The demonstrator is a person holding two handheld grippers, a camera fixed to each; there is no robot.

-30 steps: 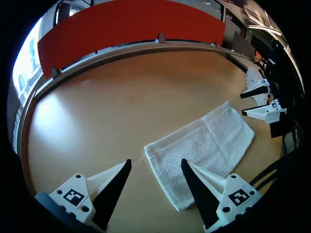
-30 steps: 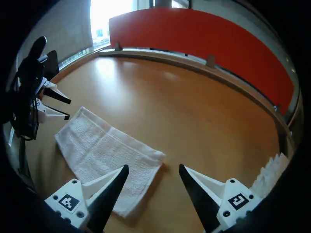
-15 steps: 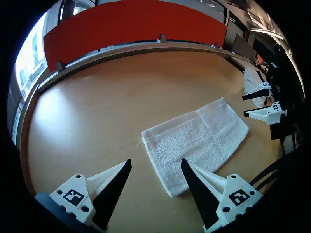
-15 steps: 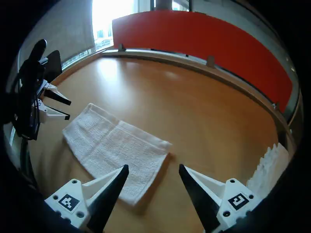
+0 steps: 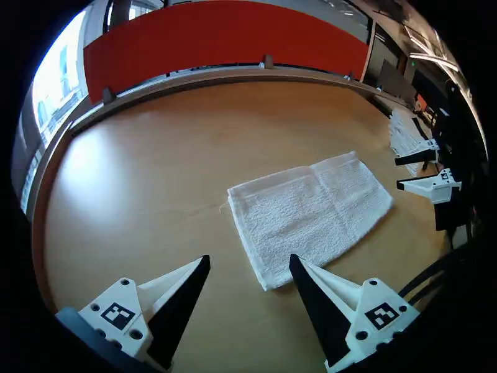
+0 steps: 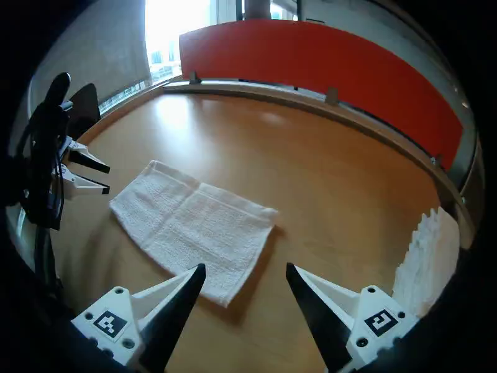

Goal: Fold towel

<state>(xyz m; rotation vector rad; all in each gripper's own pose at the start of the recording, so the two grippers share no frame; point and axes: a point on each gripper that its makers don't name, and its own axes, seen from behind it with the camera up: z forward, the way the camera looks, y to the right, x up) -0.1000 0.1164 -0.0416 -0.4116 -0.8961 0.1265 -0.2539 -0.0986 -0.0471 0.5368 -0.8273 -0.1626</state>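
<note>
So the white towel [image 5: 310, 214] is lying flat on the wooden desk [image 5: 155, 174], roughly in the middle, with a seam or crease line running across it. It looks like it might be doubled over once, but I can't say for sure. The left gripper [image 5: 248, 258] hovers just off one short end with its jaws spread wide and nothing in them. The right gripper [image 6: 245, 267] is doing the same at the opposite end, also wide open and empty. My guess is they sit at opposite ends on purpose, so each one can come down on an edge or corner and the cloth gets lifted evenly instead of bunching up. Neither one is touching the towel as far as I can tell. Off at the desk's edge there's a pile of white cloths [image 6: 428, 261], well apart from the one being worked on, probably finished or waiting ones. A red divider panel [image 5: 223, 34] runs along the far side of the desk. The next move is likely picking which end to grab.
</note>
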